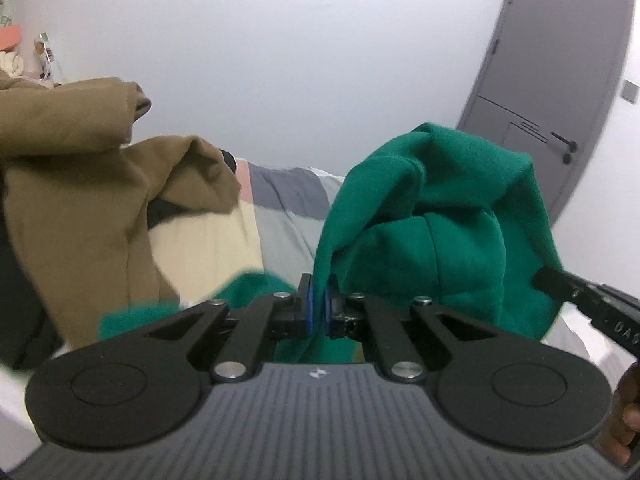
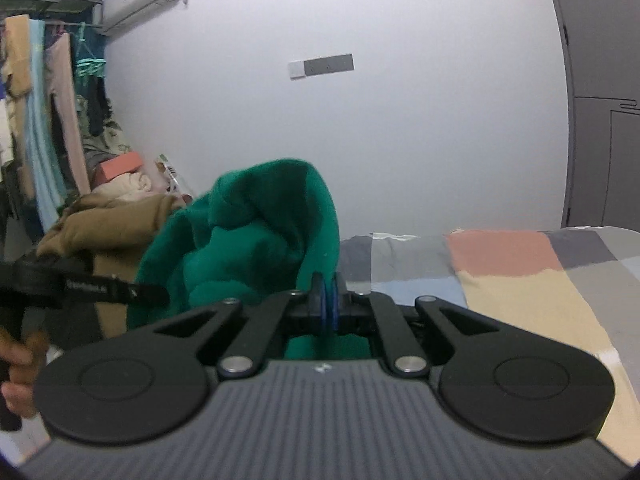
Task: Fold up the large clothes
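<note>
A green sweatshirt (image 1: 436,216) hangs lifted above the bed, bunched into a hump between the two grippers. My left gripper (image 1: 319,300) is shut on an edge of the green fabric, which runs down between its blue pads. My right gripper (image 2: 330,300) is likewise shut on a green edge of the same sweatshirt (image 2: 256,232). In the left wrist view the right gripper's black fingers (image 1: 560,286) reach into the cloth from the right. The left gripper's fingers (image 2: 120,290) show at the left of the right wrist view, held by a hand (image 2: 16,364).
A brown coat (image 1: 84,184) lies heaped on the left of the bed. The bed cover (image 2: 520,280) is a patchwork of grey, pink and cream squares. A grey door (image 1: 560,80) stands at the right; hanging clothes (image 2: 44,128) fill the far left corner.
</note>
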The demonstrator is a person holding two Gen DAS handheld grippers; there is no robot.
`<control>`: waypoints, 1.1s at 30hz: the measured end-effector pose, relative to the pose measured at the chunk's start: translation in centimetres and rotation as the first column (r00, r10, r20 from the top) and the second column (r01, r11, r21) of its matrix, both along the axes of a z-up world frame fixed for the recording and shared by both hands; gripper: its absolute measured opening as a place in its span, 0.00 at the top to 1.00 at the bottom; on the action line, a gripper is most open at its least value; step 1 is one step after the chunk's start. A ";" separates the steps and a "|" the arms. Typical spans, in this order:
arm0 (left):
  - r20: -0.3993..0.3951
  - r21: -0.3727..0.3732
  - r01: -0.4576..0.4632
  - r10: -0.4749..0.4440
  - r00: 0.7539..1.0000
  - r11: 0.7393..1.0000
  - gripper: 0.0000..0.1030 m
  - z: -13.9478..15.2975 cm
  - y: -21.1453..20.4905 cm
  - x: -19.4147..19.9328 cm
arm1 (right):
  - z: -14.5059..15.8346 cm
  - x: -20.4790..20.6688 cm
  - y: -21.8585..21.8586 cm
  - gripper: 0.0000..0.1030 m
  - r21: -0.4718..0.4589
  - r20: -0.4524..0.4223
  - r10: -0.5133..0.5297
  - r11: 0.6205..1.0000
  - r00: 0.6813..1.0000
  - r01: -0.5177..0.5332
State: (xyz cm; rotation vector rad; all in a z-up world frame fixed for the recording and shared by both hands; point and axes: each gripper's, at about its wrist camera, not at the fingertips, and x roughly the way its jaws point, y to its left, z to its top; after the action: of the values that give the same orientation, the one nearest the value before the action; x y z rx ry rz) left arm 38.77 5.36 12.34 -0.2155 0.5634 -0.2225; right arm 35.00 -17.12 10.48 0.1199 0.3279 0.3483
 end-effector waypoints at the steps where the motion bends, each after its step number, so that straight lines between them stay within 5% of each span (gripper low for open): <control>1: 0.001 0.012 0.007 -0.007 1.000 1.000 0.95 -0.2 -0.3 -2.0 | -0.4 -1.7 -0.3 0.95 0.001 0.001 0.002 1.000 1.000 -0.002; 11: -0.035 -0.050 0.017 -0.019 0.999 0.999 0.96 -5.5 -0.1 -15.6 | -6.7 -13.4 -1.2 0.95 0.038 -0.050 0.023 0.999 0.998 -0.022; 22: -0.065 -0.116 0.046 -0.053 0.996 0.992 0.93 -8.6 -0.3 -20.1 | -11.3 -18.4 -0.8 0.92 0.075 -0.167 0.029 0.997 0.986 -0.016; 27: -0.079 -0.291 0.050 -0.076 0.994 0.955 0.52 -9.3 0.4 -22.7 | -11.1 -20.7 -1.6 0.92 0.152 -0.186 0.081 0.987 0.979 -0.052; 29: -0.056 -0.343 0.056 -0.080 0.995 0.938 0.48 -9.7 0.7 -23.8 | -10.7 -21.4 -1.6 0.90 0.183 -0.195 0.097 0.981 0.976 -0.061; 30: -0.066 -0.372 0.053 -0.083 0.994 0.927 0.48 -10.0 0.9 -24.1 | -10.5 -21.8 -1.6 0.82 0.198 -0.189 0.107 0.978 0.976 -0.069; 31: -0.067 -0.401 0.054 -0.089 0.994 0.914 0.47 -10.1 1.1 -24.3 | -10.3 -22.2 -1.5 0.60 0.215 -0.177 0.117 0.974 0.977 -0.077; 33: -0.064 -0.438 0.054 -0.091 0.994 0.897 0.44 -10.3 1.5 -24.4 | -9.7 -22.6 -1.3 0.37 0.249 -0.152 0.141 0.963 0.978 -0.100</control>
State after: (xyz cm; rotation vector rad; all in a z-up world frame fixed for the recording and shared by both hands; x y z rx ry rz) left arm 14.33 6.83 2.04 -0.6439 0.5998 -0.4144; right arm 12.39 -18.42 0.80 0.3698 0.4616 0.5004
